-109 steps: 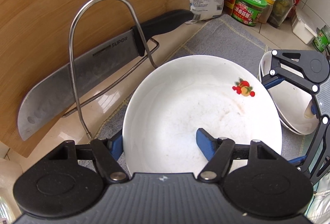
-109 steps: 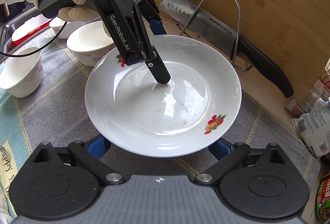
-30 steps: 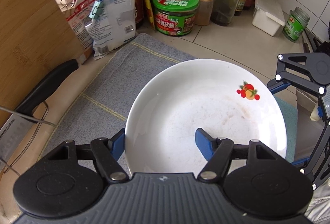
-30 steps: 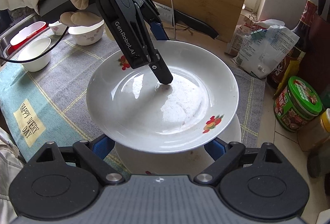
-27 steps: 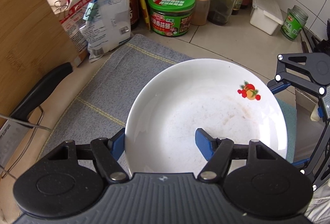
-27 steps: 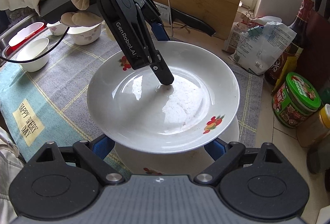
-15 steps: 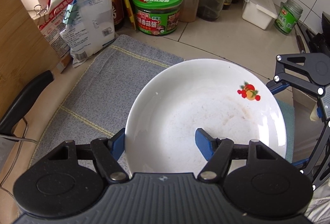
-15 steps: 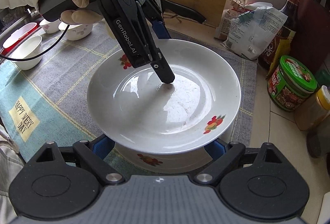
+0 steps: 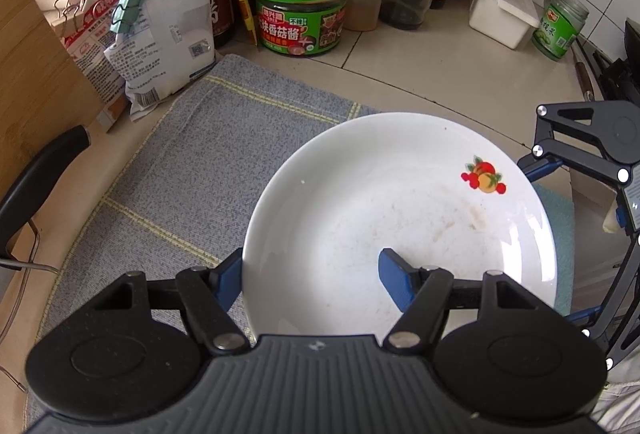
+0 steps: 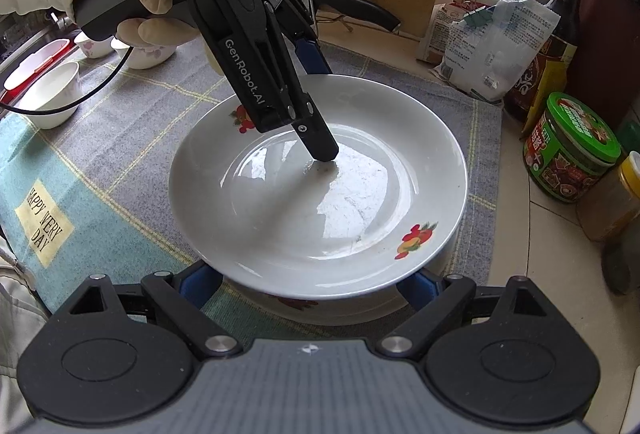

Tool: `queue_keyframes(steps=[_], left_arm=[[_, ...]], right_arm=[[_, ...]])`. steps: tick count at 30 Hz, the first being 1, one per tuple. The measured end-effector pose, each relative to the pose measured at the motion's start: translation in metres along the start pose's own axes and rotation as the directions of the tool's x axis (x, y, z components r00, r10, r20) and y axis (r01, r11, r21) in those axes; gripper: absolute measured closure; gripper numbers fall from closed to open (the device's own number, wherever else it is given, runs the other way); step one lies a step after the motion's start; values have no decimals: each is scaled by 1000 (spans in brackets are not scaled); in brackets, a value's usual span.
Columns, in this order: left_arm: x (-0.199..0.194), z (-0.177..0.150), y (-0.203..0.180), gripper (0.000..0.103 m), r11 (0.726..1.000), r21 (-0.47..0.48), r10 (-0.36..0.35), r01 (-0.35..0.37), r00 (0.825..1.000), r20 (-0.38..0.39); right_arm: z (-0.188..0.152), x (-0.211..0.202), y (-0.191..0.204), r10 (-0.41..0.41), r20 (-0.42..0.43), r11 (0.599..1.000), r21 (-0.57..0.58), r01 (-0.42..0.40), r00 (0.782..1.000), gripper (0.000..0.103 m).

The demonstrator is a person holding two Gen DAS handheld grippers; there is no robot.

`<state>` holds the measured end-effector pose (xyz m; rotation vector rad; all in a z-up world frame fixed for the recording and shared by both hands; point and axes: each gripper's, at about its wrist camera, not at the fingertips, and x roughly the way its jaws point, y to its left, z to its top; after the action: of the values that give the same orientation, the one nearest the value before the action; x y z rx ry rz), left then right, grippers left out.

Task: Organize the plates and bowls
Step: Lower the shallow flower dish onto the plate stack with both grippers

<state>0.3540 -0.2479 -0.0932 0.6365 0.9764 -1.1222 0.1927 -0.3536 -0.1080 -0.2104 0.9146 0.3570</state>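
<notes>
The white plate (image 10: 320,194) sits atop a second plate (image 10: 340,308) on the grey cloth (image 9: 192,162), pinched at its rim by the left gripper (image 9: 312,270). The right gripper (image 10: 310,284) straddles the lower plate, grip unclear. At three o'clock stands a green jar (image 10: 568,150); at ten o'clock, small bowls (image 10: 52,98).

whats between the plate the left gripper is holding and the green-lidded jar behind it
Only the grey woven mat and bare beige tiled counter, seen in the left wrist view, lie between the white fruit-printed plate and the green-lidded jar.
</notes>
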Motion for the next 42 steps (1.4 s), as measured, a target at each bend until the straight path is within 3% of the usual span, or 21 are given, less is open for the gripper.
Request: queue_keyframes(steps=[42], left_arm=[[3, 0, -1, 34, 1000, -1, 13, -13, 1000, 9]], right_arm=[[-1, 3, -3, 0, -22, 1000, 14, 1, 1000, 7]])
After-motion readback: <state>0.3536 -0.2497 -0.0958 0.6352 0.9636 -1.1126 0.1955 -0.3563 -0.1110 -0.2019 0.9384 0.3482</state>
